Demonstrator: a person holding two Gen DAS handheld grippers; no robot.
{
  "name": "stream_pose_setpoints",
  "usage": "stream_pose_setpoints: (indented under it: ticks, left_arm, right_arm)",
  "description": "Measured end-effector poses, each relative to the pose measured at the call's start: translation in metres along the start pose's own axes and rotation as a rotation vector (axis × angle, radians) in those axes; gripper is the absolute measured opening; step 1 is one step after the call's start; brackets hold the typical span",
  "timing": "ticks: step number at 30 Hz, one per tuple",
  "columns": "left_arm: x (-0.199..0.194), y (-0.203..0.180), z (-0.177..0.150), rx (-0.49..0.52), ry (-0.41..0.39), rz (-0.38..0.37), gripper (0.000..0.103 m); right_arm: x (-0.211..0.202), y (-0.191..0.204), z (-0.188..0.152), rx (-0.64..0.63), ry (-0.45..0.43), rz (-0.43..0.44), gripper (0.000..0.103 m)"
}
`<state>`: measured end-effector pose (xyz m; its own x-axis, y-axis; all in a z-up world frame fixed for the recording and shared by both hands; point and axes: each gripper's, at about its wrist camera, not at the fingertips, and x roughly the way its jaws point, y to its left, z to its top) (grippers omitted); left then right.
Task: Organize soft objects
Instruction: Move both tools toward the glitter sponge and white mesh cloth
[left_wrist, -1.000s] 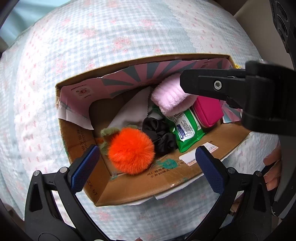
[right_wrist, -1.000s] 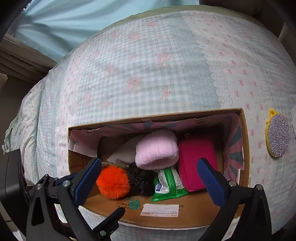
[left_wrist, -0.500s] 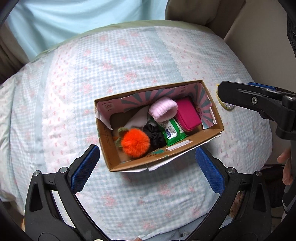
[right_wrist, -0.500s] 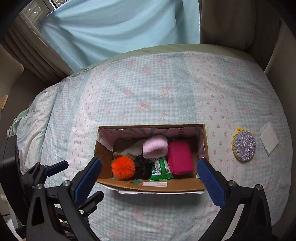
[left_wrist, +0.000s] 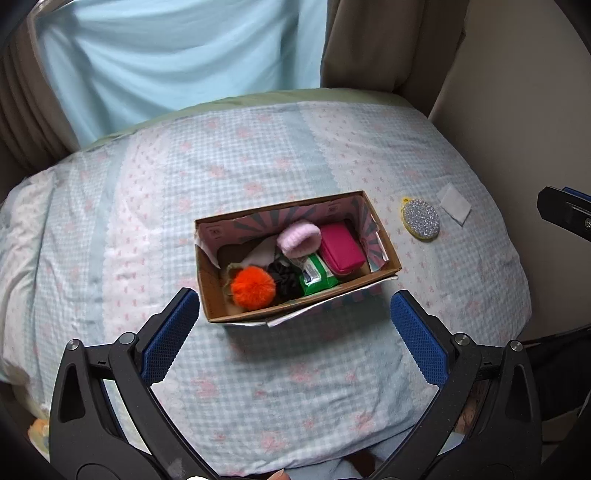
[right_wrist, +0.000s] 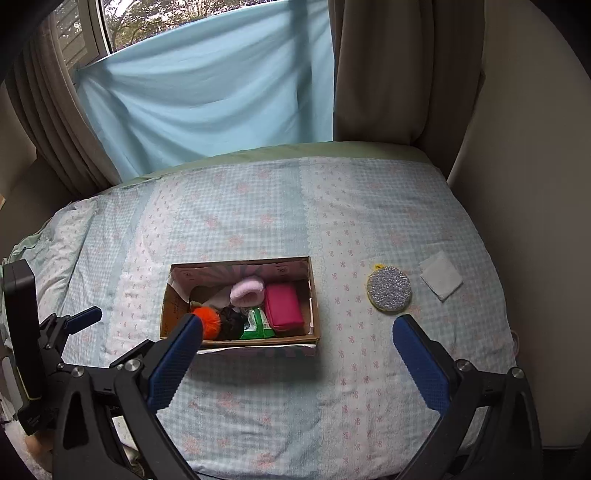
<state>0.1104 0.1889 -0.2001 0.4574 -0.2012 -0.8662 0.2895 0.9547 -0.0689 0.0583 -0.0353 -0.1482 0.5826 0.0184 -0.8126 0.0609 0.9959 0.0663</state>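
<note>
A cardboard box (left_wrist: 210, 295) (right_wrist: 168, 314) sits mid-bed. It holds an orange pompom (left_wrist: 253, 287) (right_wrist: 211, 317), a black scrunchie (left_wrist: 285, 280), a green wipes pack (left_wrist: 316, 275) (right_wrist: 258, 326), a pink fluffy item (left_wrist: 298, 240) (right_wrist: 246, 290) and a magenta pouch (left_wrist: 340, 249) (right_wrist: 283, 305). A round glitter sponge (left_wrist: 421, 219) (right_wrist: 389, 290) and a white pad (left_wrist: 455, 204) (right_wrist: 441, 275) lie on the blanket right of the box. My left gripper (left_wrist: 295, 328) and right gripper (right_wrist: 297, 354) are both open and empty, high above the bed's near side.
The bed has a light blue checked blanket (left_wrist: 295, 387) (right_wrist: 258, 221). A blue cloth (right_wrist: 207, 92) and beige curtains (right_wrist: 406, 66) hang behind it. A wall (right_wrist: 535, 184) stands at the right. The left gripper's body (right_wrist: 55, 332) shows at the right wrist view's left edge.
Both grippers have pulled back and up from the box, so the whole bed now shows. The box's contents have not moved.
</note>
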Motion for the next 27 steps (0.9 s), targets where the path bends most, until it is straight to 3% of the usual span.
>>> stream_pose_setpoints:
  ticks: [4,12,20,27]
  left_arm:
    - [-0.005,-0.034,0.004,0.012,-0.023,-0.030,0.103]
    - [0.000,-0.115,0.025,0.034,-0.046,-0.047,0.103]
    - [0.037,-0.197,0.047,-0.065,-0.044,-0.022,0.103]
    - [0.107,-0.247,0.056,-0.152,0.001,-0.033,0.103]
  right_arm:
    - [-0.017,-0.039,-0.009,0.033,-0.032,-0.069,0.102]
    - [-0.016,-0.133,-0.006,0.017,-0.088,-0.090,0.102]
    - [0.024,-0.229,0.017,-0.088,-0.108,-0.019,0.102]
    - [0.086,-0.288,0.029,-0.170,-0.062,0.009,0.102]
